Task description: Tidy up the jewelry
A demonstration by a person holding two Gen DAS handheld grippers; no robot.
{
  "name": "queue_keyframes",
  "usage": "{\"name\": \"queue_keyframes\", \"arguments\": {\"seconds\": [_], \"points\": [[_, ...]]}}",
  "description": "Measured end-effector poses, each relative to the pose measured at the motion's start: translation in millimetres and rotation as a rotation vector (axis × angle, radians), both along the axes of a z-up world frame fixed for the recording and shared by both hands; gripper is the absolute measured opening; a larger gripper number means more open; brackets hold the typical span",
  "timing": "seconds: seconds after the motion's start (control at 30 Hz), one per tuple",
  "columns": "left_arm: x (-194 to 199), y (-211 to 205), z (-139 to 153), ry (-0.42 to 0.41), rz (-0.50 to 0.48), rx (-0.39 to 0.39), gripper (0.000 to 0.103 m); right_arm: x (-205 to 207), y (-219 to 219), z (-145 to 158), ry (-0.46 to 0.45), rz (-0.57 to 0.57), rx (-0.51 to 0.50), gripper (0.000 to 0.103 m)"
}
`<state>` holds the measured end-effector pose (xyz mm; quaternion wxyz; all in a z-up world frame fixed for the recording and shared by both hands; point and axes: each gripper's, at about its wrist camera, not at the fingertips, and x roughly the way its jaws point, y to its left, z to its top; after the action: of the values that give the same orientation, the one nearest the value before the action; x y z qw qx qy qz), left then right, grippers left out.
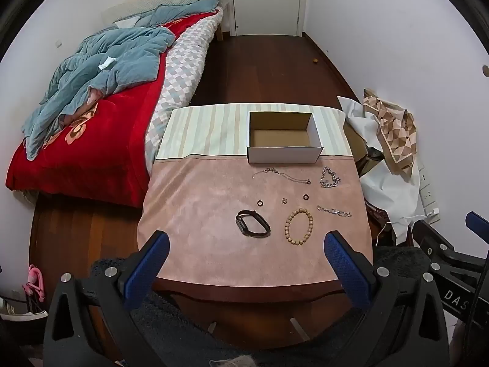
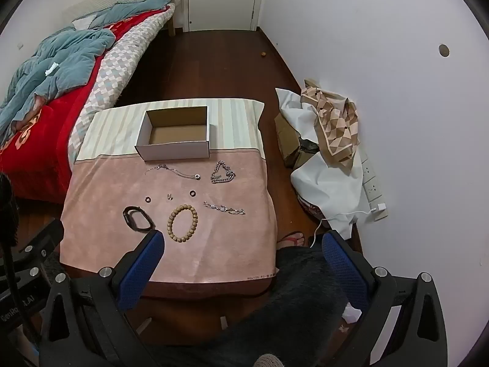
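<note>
An empty white cardboard box [image 1: 284, 140] [image 2: 175, 136] stands at the far side of a small table under a pink and striped cloth [image 1: 198, 220] [image 2: 101, 189]. In front of it lie a thin necklace [image 1: 282, 175] [image 2: 177, 172], a heavy silver chain [image 1: 330, 178] [image 2: 222, 172], two dark rings [image 1: 259, 203] [image 1: 305, 197], a small earring [image 1: 284, 200], a silver bracelet [image 1: 334, 212] [image 2: 224, 208], a wooden bead bracelet [image 1: 299, 226] [image 2: 182, 222] and a black wristband [image 1: 253, 227] [image 2: 138, 217]. My left gripper [image 1: 246, 241] hangs open above the table's near edge. My right gripper [image 2: 243, 241] is open too, over the near right corner. Neither holds anything.
A bed [image 1: 91, 122] with a red blanket and blue quilt lies left of the table. Cardboard, white sheeting and patterned cloth [image 2: 330, 140] are piled against the right wall beside a power strip [image 2: 374, 186]. A person's foot in a sandal [image 2: 292, 238] shows by the table. A door [image 1: 266, 0] is at the back.
</note>
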<state>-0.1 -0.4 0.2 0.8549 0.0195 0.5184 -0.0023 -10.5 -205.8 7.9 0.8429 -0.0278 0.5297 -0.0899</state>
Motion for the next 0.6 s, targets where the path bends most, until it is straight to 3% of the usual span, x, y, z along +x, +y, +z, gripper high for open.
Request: {"name": "queue_keyframes", "arguments": {"seconds": [0.6], "points": [[-2.4,1.5,0.3,0.001,-0.006,-0.005,0.103,-2.6,-3.2,0.6,0.003,-0.007,0.006,0.103]]}}
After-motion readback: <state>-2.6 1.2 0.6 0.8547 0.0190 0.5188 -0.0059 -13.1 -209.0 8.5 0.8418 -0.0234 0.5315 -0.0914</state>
